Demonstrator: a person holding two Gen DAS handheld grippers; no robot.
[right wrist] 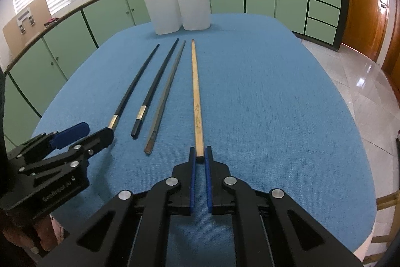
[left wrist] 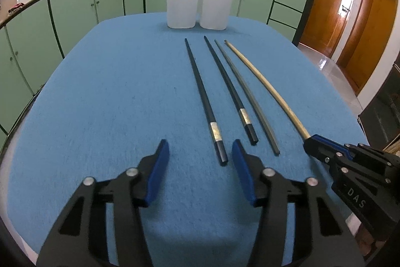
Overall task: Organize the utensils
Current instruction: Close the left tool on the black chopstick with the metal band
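Note:
Four chopsticks lie side by side on the blue mat: two black ones with silver bands, a grey-green one and a wooden one. My left gripper is open around the near end of the leftmost black chopstick, which lies close to the right pad without being pressed. In the right wrist view the left gripper hides that end. My right gripper is shut on the near end of the wooden chopstick, which rests on the mat.
Two white containers stand together at the mat's far edge, with a dark handle and a wooden utensil sticking out. Green cabinets curve behind the table. Tiled floor and wooden doors lie to the right. A hand holds the left gripper.

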